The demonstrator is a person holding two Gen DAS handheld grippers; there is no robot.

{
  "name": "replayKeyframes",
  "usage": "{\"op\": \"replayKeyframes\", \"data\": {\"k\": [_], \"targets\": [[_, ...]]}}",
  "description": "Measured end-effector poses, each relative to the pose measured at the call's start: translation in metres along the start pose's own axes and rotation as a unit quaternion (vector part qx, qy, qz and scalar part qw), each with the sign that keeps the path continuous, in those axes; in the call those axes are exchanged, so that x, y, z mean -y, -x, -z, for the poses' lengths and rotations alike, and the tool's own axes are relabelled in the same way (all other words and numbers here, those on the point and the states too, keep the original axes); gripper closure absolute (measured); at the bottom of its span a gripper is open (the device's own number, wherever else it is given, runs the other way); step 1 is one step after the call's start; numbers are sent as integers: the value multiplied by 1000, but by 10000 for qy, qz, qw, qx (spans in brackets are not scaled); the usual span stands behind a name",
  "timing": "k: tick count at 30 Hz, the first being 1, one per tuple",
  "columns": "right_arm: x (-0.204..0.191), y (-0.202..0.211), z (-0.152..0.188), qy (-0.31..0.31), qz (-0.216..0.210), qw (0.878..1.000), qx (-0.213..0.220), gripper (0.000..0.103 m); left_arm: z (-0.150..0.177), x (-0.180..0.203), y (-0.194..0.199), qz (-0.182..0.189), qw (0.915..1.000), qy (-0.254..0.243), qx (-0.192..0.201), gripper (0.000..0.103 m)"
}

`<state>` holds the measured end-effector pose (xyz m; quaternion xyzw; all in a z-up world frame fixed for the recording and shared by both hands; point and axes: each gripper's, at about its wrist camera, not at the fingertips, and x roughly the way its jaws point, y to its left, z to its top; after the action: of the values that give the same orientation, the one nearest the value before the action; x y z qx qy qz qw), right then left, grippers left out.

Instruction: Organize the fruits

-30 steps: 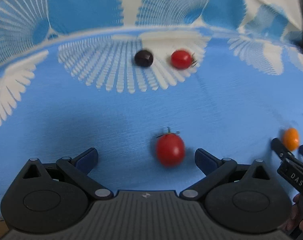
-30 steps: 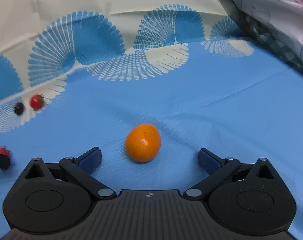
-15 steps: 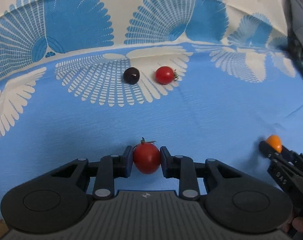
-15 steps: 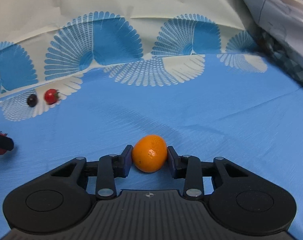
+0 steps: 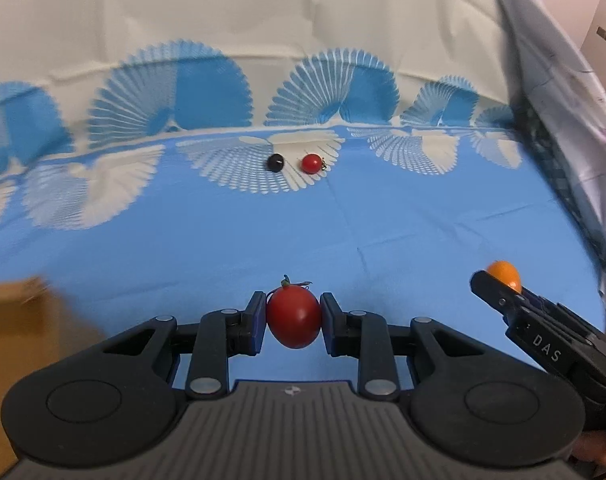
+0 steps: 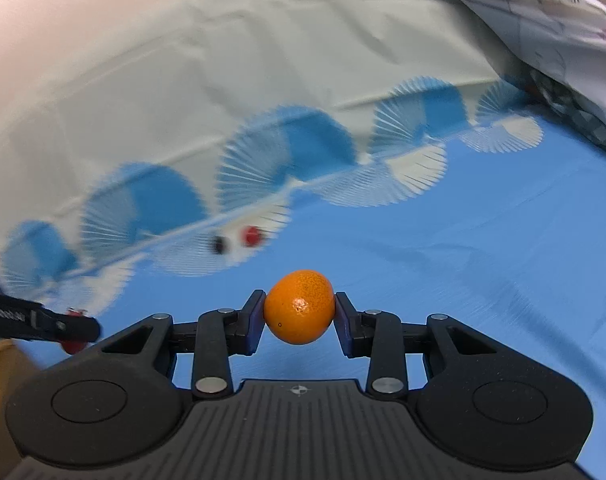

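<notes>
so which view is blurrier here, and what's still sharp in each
Right wrist view is blurrier: the patterned blue-and-white cloth smears, while the round orange citrus fruit stays crisp. Left wrist view is mostly sharp, including the red cherry tomato; only its left edge blurs.

Pretty bright, even indoor light in both views, no harsh shadows. Heavy fisheye bend, the cloth (image 5: 383, 220) pattern curves hard and the corners go dark. The left view is mostly sharp, smeared only at its left edge. The right view has motion blur across the whole cloth background. Small glare spot on the orange (image 6: 299, 306), softer sheen on the tomato (image 5: 294, 316).
</notes>
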<state>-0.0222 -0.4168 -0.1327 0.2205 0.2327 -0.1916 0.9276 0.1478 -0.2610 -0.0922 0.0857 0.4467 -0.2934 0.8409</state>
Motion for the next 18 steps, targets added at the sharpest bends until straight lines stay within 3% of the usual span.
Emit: {"op": "replayKeyframes", "data": {"k": [4,10,18], "targets": [[-41,57,12,2,-491,9988,16,65,29,-18,71,72,9998,40,175,71],[-100,132,41,59,-1078,9940,-159,65,83,-56,168,-180,9988,107,447,71],[-176,208,90,453,-1740,9820,-571,65,169,-108,249,-552,9973,336,349,71]]}}
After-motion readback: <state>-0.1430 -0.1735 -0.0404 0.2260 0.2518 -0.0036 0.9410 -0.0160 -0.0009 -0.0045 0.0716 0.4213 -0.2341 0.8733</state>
